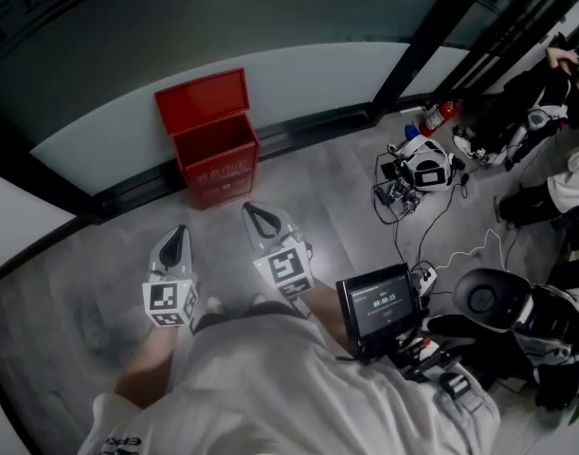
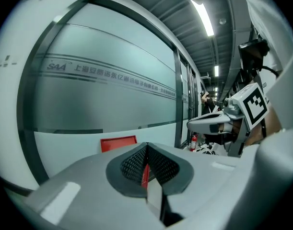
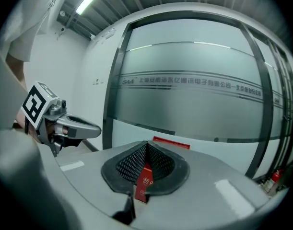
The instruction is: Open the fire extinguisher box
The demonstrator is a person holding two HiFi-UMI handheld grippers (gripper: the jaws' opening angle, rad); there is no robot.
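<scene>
The red fire extinguisher box (image 1: 218, 164) sits at the far edge of the floor (image 1: 90, 282), backed against the glass wall (image 1: 128, 45), with its lid (image 1: 202, 98) standing up at the rear, so it looks open already. It lies straight ahead, between the two grippers and apart from both. The right gripper (image 1: 260, 218) is somewhat nearer than the left gripper (image 1: 178, 240). Both have their jaws pressed together on nothing, the floor ahead is bare, and cables (image 1: 412, 226) clutter the right.
</scene>
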